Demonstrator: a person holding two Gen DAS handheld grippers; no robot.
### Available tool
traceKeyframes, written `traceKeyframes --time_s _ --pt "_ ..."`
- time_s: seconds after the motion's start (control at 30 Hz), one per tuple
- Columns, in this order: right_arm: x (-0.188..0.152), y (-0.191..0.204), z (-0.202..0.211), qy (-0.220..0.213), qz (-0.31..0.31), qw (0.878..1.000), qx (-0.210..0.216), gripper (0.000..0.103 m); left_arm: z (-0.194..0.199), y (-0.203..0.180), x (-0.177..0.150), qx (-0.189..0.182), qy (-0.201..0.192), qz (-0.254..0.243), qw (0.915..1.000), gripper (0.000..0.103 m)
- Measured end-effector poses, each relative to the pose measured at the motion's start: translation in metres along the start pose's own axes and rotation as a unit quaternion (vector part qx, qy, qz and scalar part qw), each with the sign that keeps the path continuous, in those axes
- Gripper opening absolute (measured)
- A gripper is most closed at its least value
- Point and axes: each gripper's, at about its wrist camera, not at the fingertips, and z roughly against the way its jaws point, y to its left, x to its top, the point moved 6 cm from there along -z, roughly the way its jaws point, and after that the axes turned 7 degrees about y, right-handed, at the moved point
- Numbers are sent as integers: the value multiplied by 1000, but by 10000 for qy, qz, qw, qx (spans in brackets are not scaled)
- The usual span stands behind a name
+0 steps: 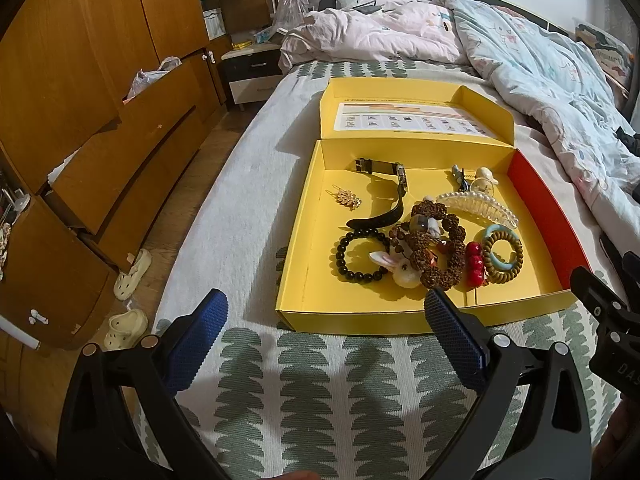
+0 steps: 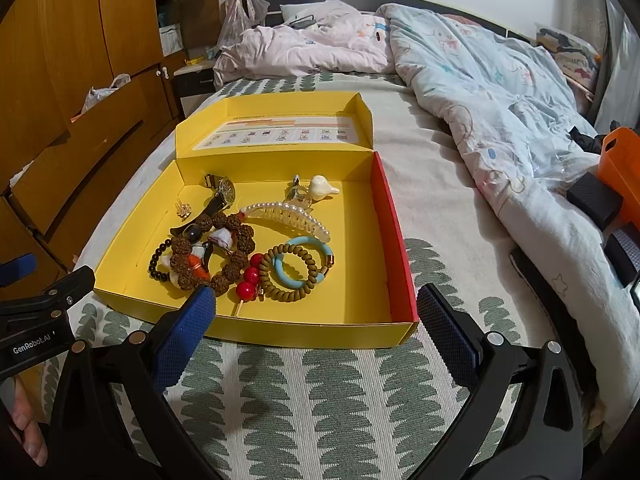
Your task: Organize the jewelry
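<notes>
An open yellow box with a red right wall lies on the bed. Inside it lie a black-strapped watch, a black bead bracelet, a brown seed bracelet, red beads, a coiled hair tie with a blue ring, a pearl hair claw and a gold brooch. My left gripper stands open just before the box's front wall. My right gripper is open at the same wall, holding nothing.
Crumpled quilts cover the bed's far and right side. A wooden wardrobe with pulled-out drawers stands left, slippers on the floor below. An orange object and black boxes lie at the right edge.
</notes>
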Motion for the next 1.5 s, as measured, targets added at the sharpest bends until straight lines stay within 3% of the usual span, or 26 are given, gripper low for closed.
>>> traceKeyframes --time_s 0.43,0.53,0.67,0.77,0.97,1.07,1.17,1.3,1.5 --pt "21 -12 -4 -60 -213 9984 520 100 -3 10 13 162 -5 73 9998 97" --pt "28 -8 -1 -262 -84 9984 489 100 -9 12 17 236 67 100 9996 97" --pt "37 5 2 -522 214 9965 615 100 -18 11 24 65 285 136 9995 97" --pt "44 13 -4 -501 358 9967 525 100 -22 8 30 37 363 62 9993 97" --pt "57 12 -30 -142 506 9979 386 100 -33 1 40 -383 623 70 9973 97" --pt "62 11 -41 51 474 9974 541 98 -44 -4 41 -587 830 89 9948 97" --pt "72 9 -52 188 398 9978 486 89 -53 -10 39 -748 1003 42 9921 97" --pt "82 13 -73 539 212 9947 854 76 -60 -12 40 -711 1047 62 9919 97" --pt "81 14 -105 1041 182 9898 960 69 -70 -21 40 -1061 1253 50 9864 97"
